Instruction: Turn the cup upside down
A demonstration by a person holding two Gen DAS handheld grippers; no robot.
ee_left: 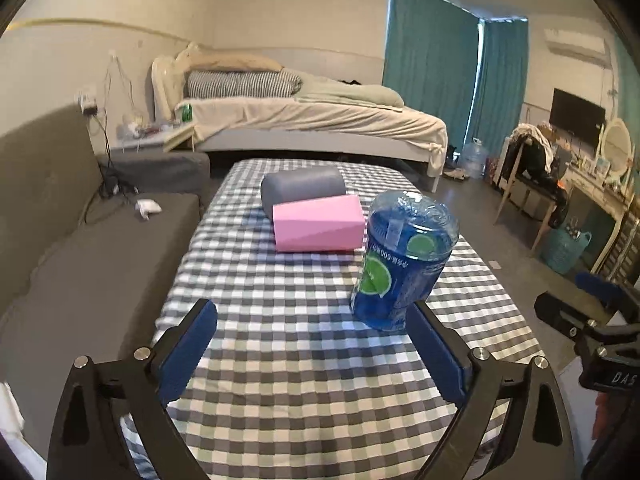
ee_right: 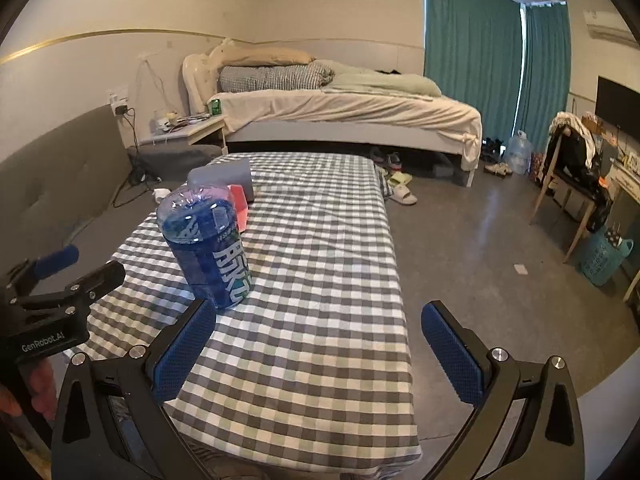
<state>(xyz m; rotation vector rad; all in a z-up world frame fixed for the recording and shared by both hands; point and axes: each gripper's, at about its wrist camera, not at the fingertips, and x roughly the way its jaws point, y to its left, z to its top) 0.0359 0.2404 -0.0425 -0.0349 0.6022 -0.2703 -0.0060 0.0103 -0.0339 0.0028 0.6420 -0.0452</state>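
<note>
The left gripper [ee_left: 312, 350] fills the bottom of its view, jaws spread wide and holding nothing. The right gripper [ee_right: 318, 354] is equally wide and empty. Just above the left gripper's right finger, right of frame centre, the translucent blue plastic cup [ee_left: 402, 262] stands on the grey-and-white checked tablecloth [ee_left: 288, 292], printed text inverted. Higher up, touching each other, lie a pink foam block [ee_left: 319, 222] and a grey cylindrical cushion [ee_left: 303, 187].

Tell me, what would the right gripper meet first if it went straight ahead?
Probably only the checked tablecloth: the right gripper, jaws open, points past the blue cup, which stands left of its line. Depth is unclear.
</note>
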